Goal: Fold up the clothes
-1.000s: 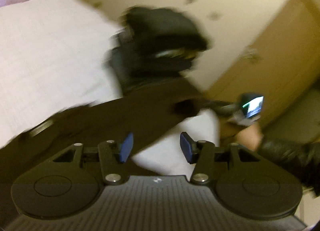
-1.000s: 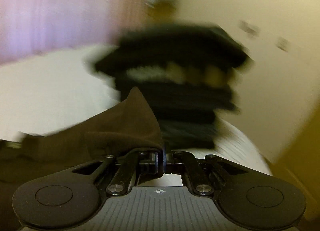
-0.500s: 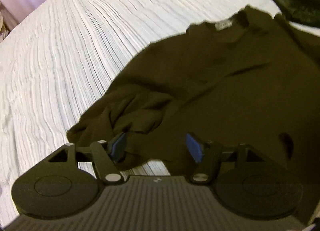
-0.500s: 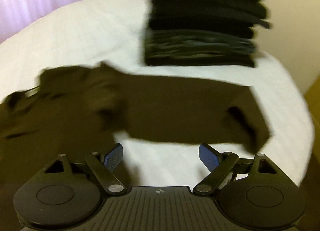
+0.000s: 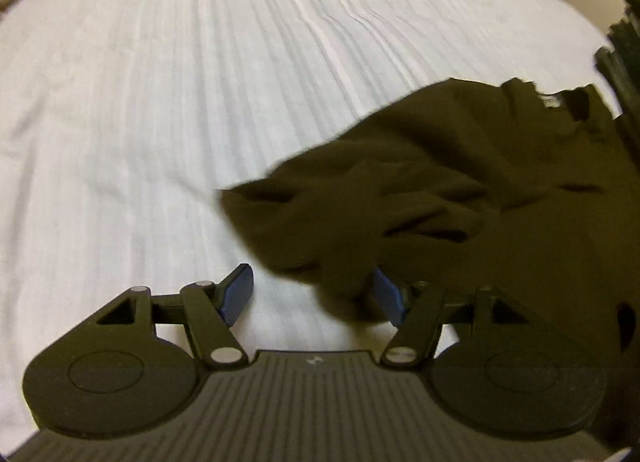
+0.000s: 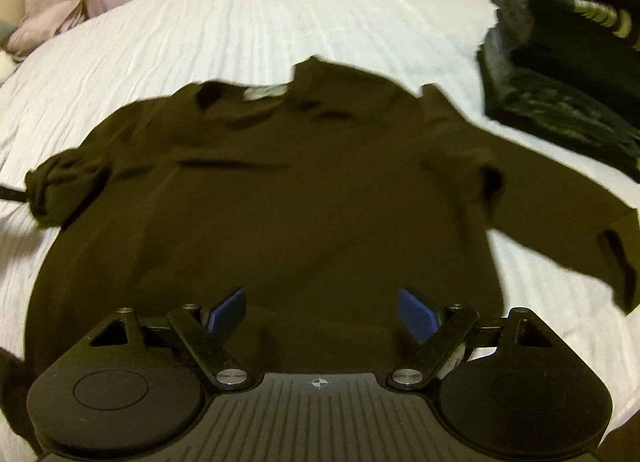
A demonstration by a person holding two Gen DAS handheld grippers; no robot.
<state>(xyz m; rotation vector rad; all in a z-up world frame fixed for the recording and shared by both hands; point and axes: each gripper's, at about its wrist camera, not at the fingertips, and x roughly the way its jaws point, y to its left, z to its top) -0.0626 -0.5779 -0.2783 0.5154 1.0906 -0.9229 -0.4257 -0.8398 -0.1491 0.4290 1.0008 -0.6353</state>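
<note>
A dark brown sweater lies face up on the white bedspread, its neck label at the far side. One sleeve stretches out to the right; the other sleeve is bunched up at the left. My right gripper hangs open above the sweater's near hem, nothing between its blue pads. In the left wrist view my left gripper is open over the bunched sleeve. The cuff reaches in between its fingers and brushes the right pad; the left pad stands apart over bare bedspread.
A stack of folded dark clothes sits on the bed at the far right, close to the sweater's shoulder, and shows at the edge of the left wrist view. Pinkish cloth and curtain lie beyond the bed's far left.
My right gripper let go of the brown cloth and opened wide. Both grippers swung down from facing the stack and wall to the sweater; the left one moved to the bunched sleeve.
</note>
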